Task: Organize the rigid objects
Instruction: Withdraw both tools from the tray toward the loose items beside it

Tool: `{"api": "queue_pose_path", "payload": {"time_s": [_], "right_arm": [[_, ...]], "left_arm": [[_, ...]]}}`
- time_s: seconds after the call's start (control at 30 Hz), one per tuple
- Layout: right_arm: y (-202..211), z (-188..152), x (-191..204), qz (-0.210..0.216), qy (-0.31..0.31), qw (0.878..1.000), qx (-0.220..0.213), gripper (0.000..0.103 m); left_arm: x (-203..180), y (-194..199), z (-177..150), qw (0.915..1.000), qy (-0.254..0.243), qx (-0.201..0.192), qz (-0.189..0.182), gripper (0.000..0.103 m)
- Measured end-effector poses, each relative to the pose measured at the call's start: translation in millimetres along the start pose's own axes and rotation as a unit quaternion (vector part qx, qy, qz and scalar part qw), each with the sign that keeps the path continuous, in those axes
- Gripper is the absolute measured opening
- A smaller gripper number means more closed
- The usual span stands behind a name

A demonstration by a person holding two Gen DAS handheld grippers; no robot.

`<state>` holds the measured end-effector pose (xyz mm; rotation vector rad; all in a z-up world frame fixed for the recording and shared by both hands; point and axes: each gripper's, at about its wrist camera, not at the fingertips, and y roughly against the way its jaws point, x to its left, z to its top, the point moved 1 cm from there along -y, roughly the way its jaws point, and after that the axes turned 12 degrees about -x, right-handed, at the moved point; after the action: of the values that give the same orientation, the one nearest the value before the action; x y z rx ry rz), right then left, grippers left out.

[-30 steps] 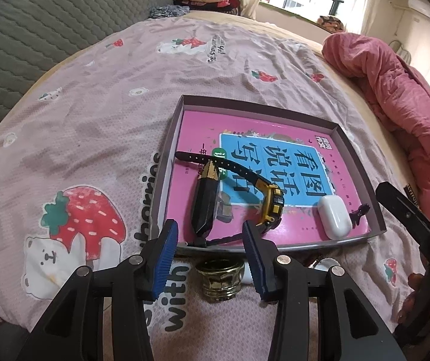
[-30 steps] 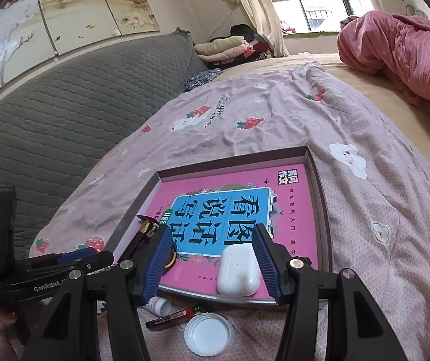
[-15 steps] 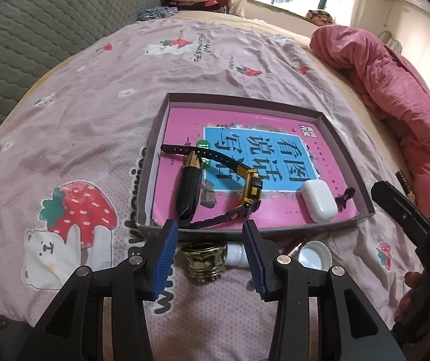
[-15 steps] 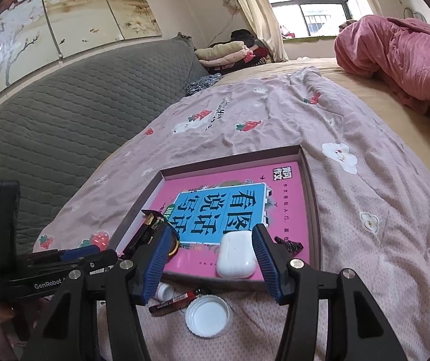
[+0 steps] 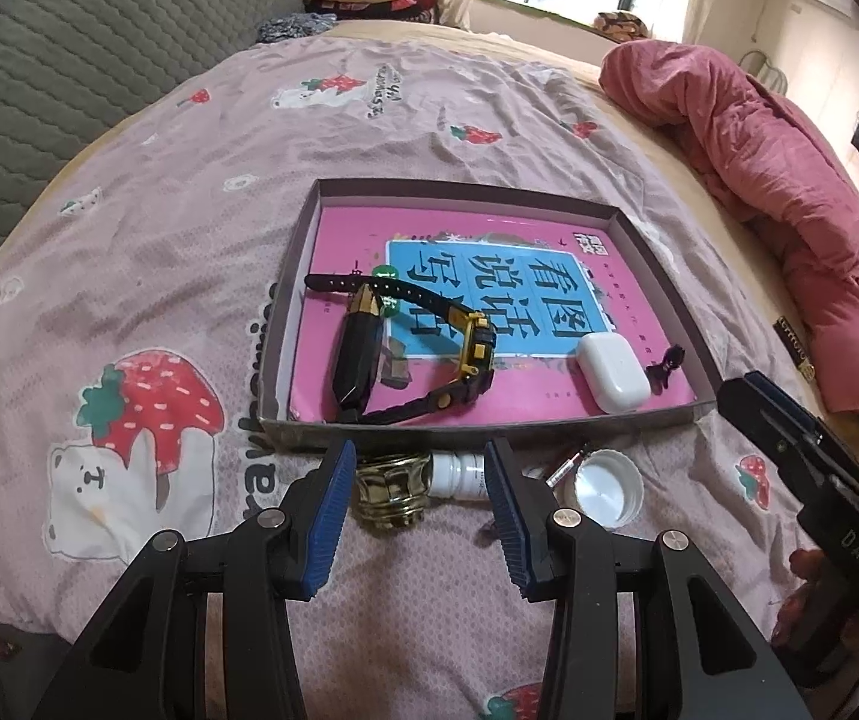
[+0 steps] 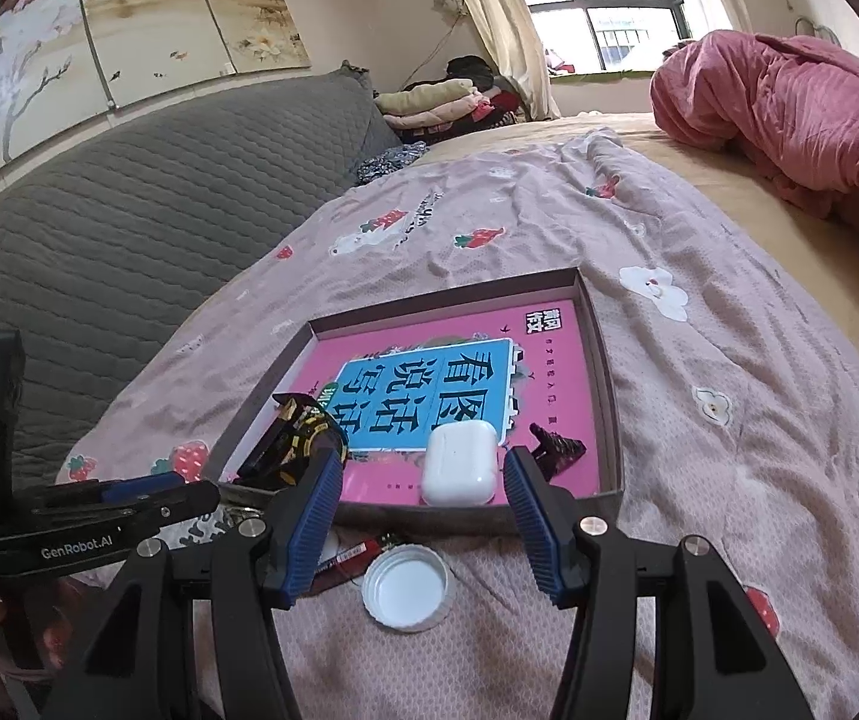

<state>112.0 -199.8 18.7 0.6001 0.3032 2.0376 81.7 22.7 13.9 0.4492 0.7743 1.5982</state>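
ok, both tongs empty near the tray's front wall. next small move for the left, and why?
Probably ease the left tongs down onto the gold cap. It lies on the bedsheet outside the tray, between the open fingers, with a white bottle beside it, so close only on the cap.

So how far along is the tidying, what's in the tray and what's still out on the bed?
Already in the tray: watch, white earbud case, black clip. Both grippers, left and right, are open and hold nothing. Still on the bed: gold jar, white bottle, red pen, white cap.
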Motion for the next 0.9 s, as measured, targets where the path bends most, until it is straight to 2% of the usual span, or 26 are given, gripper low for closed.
{"api": "queue_pose_path", "payload": {"time_s": [0.33, 0.73, 0.9], "right_arm": [[12.7, -8.9, 15.7, -0.004, 0.031, 1.0, -0.003, 0.056], [23.3, -11.4, 7.5, -0.019, 0.002, 1.0, -0.009, 0.056], [22.1, -17.2, 11.1, -0.029, 0.02, 0.999, -0.001, 0.056]], "left_arm": [[-4.8, 11.6, -2.3, 0.9999, -0.004, -0.01, -0.009, 0.046], [-7.7, 22.1, -6.4, 0.9998, -0.008, -0.014, -0.015, 0.046], [-9.7, 23.5, -10.6, 0.9997, -0.008, -0.01, -0.019, 0.046]]}}
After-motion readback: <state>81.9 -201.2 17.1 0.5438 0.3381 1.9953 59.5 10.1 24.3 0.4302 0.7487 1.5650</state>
